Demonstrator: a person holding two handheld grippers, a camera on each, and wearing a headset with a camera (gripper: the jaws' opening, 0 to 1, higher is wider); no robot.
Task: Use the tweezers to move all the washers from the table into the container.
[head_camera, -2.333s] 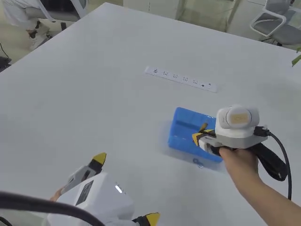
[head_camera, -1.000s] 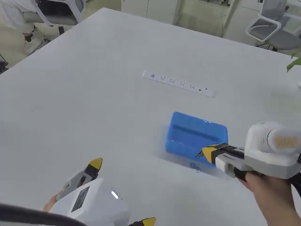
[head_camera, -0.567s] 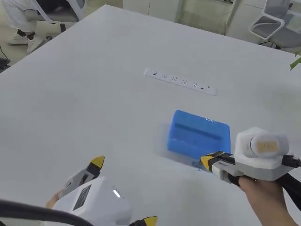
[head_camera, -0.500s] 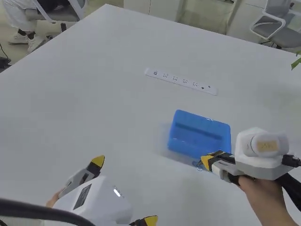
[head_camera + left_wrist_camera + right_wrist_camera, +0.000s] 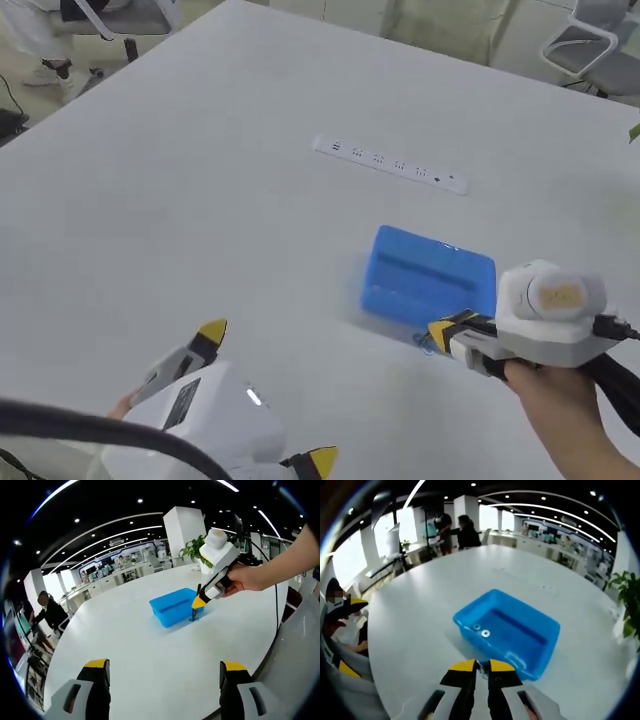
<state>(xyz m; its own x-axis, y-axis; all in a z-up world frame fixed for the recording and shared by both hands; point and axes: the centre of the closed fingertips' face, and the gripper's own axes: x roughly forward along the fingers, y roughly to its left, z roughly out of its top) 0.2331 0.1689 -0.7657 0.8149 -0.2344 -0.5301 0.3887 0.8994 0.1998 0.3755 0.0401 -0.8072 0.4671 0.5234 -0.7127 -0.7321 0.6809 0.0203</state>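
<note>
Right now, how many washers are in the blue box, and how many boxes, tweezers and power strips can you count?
Washers in the container: 2
Blue container: 1
Tweezers, held in the right gripper: 1
Power strip: 1
Total: 5

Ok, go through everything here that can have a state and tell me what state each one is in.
Left tongs: open, holding nothing.
Right tongs: shut on the tweezers.
Tweezers: pointing down, tips at the table beside the container.
Container: upright, open-topped, two washers inside.
Power strip: lying flat on the table.
</note>
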